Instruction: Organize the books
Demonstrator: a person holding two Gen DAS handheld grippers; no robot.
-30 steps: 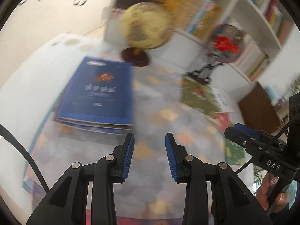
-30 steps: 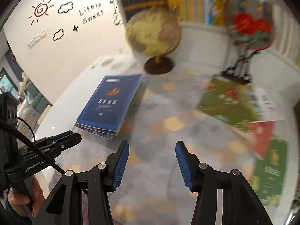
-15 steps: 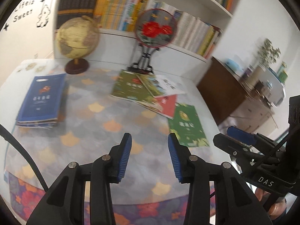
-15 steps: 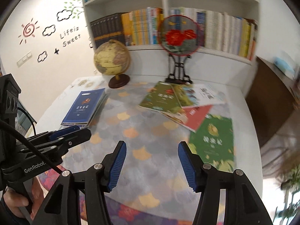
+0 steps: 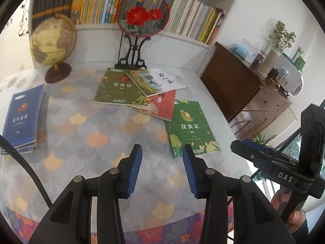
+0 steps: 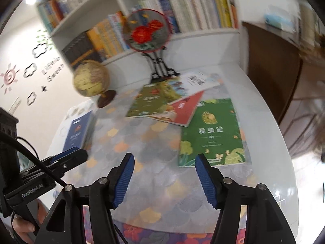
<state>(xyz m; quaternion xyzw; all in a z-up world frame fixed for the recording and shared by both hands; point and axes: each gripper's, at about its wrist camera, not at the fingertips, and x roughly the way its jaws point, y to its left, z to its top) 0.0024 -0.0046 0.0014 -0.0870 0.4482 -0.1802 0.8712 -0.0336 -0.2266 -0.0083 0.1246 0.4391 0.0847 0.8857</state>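
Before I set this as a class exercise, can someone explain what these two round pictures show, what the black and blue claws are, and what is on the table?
Each picture comes from a wide-angle camera fixed on a hand-held gripping tool, looking along its two blue-padded fingers. A person holds one tool in each hand; there is no robot. One picture looks out from the left tool, the other from the right tool. Each view also catches the other tool at its edge. Both tools have just been opening, and nothing is between their fingers.

On the table lies a patterned cloth. A blue book tops a small pile on the left. Loose books lie on the right: a bright green one nearest, a red one, and others overlapping behind. A globe and a round fan on a stand stand behind.
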